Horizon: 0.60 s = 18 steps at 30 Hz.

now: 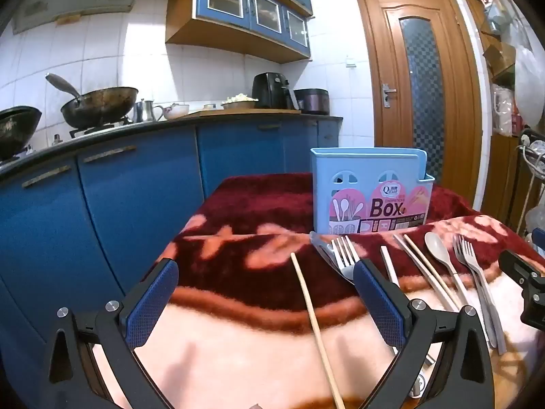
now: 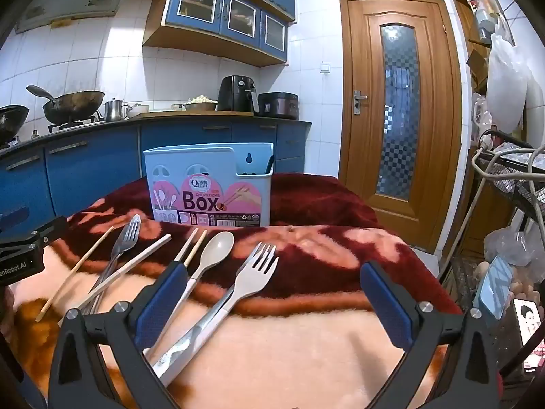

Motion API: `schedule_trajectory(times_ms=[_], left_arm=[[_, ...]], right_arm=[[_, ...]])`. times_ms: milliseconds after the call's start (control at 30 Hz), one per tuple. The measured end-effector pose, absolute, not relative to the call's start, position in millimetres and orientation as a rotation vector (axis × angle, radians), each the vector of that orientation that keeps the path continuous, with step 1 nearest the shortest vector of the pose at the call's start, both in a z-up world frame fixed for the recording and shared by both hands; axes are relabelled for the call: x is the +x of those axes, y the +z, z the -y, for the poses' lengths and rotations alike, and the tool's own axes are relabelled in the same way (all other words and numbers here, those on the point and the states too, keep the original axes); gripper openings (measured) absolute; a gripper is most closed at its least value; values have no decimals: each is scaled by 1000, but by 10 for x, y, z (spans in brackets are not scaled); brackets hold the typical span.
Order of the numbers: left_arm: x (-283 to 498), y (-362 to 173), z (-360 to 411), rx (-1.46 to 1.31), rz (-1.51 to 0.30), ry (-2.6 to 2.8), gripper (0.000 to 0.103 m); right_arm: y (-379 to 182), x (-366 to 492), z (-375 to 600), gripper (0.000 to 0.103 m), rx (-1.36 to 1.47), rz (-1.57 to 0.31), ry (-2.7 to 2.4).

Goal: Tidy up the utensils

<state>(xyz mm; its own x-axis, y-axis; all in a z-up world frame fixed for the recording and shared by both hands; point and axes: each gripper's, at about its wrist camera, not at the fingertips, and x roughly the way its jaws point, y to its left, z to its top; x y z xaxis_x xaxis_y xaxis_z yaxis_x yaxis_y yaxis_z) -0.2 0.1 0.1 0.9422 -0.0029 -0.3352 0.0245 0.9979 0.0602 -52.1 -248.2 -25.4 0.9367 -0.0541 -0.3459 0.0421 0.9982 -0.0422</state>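
A light-blue utensil box [image 1: 371,192] [image 2: 209,187] with a pink "Box" label stands upright on the red-and-peach blanket [image 1: 245,211] [image 2: 323,238]. In front of it lie several utensils: a lone wooden chopstick [image 1: 315,320] [image 2: 76,267], a metal fork [image 1: 344,252] [image 2: 124,237], more chopsticks [image 1: 425,271] [image 2: 192,245], a beige spoon [image 1: 441,255] [image 2: 213,252] and beige forks [image 1: 477,272] [image 2: 252,274]. My left gripper [image 1: 265,301] is open, with the lone chopstick running between its fingers untouched. My right gripper [image 2: 274,305] is open over the beige fork's handle, gripping nothing.
Blue kitchen cabinets [image 1: 136,197] and a counter with woks [image 1: 98,102] run along the left. A wooden door [image 2: 398,109] is behind the table. A wire rack with cables, bags and a phone [image 2: 524,327] crowds the right edge. The other gripper's body [image 1: 524,279] [image 2: 24,248] shows at each view's side.
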Motion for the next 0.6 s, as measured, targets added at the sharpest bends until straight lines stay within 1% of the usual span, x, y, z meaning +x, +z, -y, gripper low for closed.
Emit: schedule_trajectory(times_ms=[600], left_arm=[[2,1,3,63,-345,-14,102]], right_arm=[[-256,-517,2484,103,-28,-356,-48]])
